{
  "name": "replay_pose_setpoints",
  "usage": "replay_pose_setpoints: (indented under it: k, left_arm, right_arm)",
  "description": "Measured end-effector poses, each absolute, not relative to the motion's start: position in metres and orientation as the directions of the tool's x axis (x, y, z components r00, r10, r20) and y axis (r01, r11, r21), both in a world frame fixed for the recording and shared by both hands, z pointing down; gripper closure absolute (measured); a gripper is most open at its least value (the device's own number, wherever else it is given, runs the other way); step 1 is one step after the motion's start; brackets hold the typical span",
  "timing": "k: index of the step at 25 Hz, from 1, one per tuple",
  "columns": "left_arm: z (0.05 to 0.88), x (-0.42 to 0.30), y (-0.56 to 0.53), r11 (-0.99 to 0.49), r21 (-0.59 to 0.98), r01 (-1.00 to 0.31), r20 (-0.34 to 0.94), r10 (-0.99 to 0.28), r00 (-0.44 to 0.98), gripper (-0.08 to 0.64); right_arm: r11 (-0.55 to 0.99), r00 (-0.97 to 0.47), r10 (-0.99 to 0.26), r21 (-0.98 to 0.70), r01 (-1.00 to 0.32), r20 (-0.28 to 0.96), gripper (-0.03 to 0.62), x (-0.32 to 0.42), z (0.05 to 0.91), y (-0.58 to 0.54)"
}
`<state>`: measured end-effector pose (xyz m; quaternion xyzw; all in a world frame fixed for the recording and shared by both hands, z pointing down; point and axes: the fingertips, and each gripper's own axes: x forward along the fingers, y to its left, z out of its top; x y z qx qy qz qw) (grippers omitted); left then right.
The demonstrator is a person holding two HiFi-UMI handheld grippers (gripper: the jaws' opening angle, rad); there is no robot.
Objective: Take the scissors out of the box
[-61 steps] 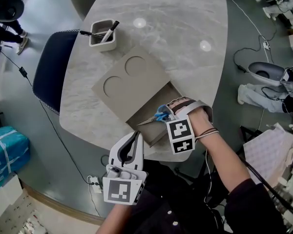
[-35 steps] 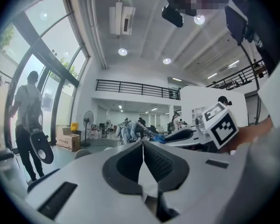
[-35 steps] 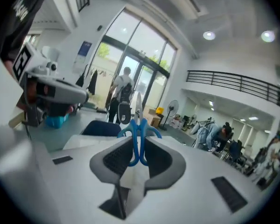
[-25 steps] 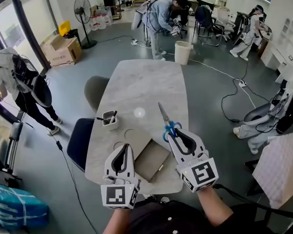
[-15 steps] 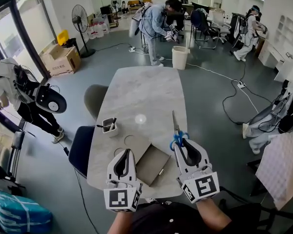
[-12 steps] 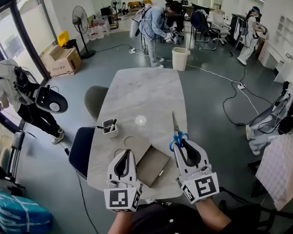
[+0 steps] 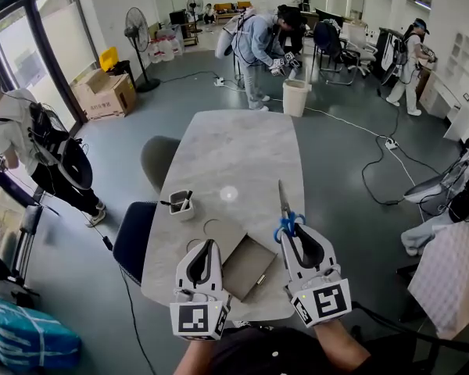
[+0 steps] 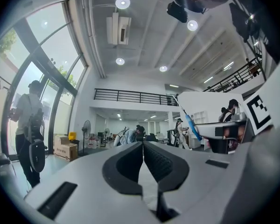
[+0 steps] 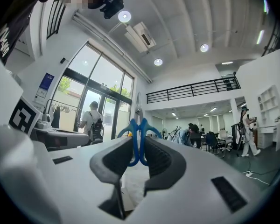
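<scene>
My right gripper (image 7: 292, 226) is shut on the blue handles of the scissors (image 7: 285, 213), held up in the air with the blades pointing away over the table. In the right gripper view the scissors (image 9: 139, 135) stand upright between the pads. The flat brown box (image 7: 246, 266) lies with its drawer pulled out near the table's front edge, below and between both grippers. My left gripper (image 7: 206, 250) hovers level over the box's left side, jaws together and holding nothing. In the left gripper view the scissors (image 8: 190, 123) show at the right.
A grey marble table (image 7: 242, 155) stretches away from me. A small pen holder (image 7: 179, 205) stands at its left edge, beside a dark blue chair (image 7: 133, 239). Several people stand around the room; a fan (image 7: 137, 33) and cardboard cartons (image 7: 105, 94) sit at the back left.
The scissors have left the box's drawer and been lifted up in my right gripper; over the last second the blades swung from leaning left to nearly straight. The head view rose from the table. The left gripper stayed put.
</scene>
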<state>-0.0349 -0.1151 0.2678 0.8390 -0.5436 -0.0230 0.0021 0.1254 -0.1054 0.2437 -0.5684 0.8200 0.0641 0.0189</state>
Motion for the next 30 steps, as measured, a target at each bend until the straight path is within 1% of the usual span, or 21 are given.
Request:
replay_pose_setpoints:
  k: [7,30]
  left_arm:
    - [0.268,-0.04,-0.115,-0.413,0.018,-0.911,-0.042,-0.91,0.412,0.543]
    - [0.275,-0.04,-0.118,-0.408,0.021,-0.913,-0.015,-0.913,0.407,0.543]
  right_arm:
    - [0.339,-0.345,-0.934,0.083,-0.937,-0.087,0.515,0.121,0.247,-0.108]
    - [0.374,-0.376,-0.922,0.045,-0.926,-0.089,0.515,0.111,0.253,-0.116]
